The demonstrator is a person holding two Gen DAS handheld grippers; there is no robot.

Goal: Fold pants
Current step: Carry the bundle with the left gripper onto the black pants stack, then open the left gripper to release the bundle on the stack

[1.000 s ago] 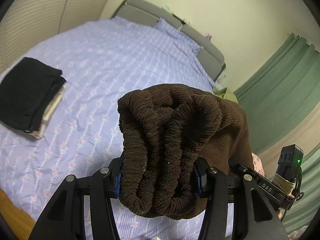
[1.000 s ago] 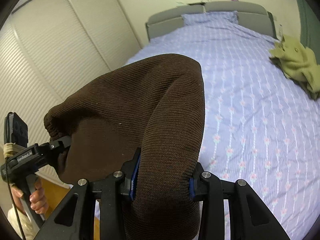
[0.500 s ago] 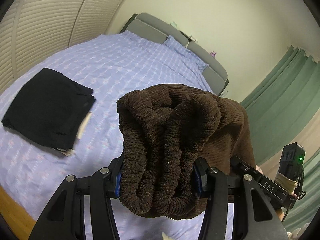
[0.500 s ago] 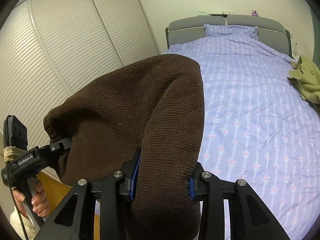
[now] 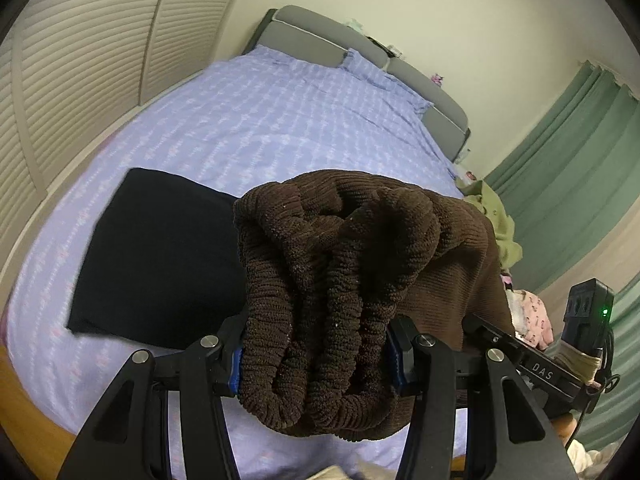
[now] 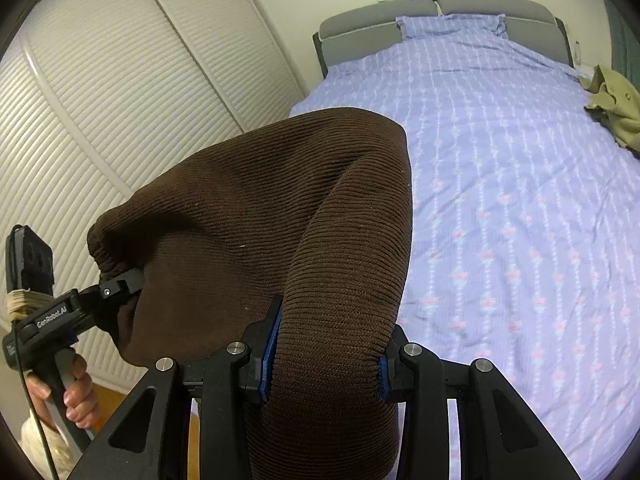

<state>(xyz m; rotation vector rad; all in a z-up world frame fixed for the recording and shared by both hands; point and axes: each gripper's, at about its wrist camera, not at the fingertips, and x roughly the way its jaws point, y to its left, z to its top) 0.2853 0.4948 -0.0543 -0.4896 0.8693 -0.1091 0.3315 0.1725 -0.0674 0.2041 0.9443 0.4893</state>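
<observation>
Your brown pants (image 5: 360, 280) are up in the air over the bed (image 6: 500, 160), thick, soft ribbed knit w/ some weight, so they'll sag and bunch. Left gripper (image 5: 316, 364) is clamped on the bunched waistband, right gripper (image 6: 322, 364) on a fat fold; grip near edges, not mid-cloth. Folded black clothes (image 5: 160, 256) lie on the bed below.

Place: a bedroom in a home.
Bed: a wide bed (image 6: 500, 184) under a lavender sheet with pale dotted stripes, backed by a grey padded headboard (image 6: 440, 12).
Pillow: a matching lavender pillow (image 5: 380, 76) against the headboard.
Wardrobe: cream louvred sliding doors (image 6: 120, 112) along one side.
Window side: sage-green pleated curtains (image 5: 568, 184).
Laundry: a folded black garment (image 5: 160, 252) and a crumpled olive-green garment (image 6: 612, 108) lying on the sheet.
Floor: a strip of warm wooden boards (image 5: 28, 420).
</observation>
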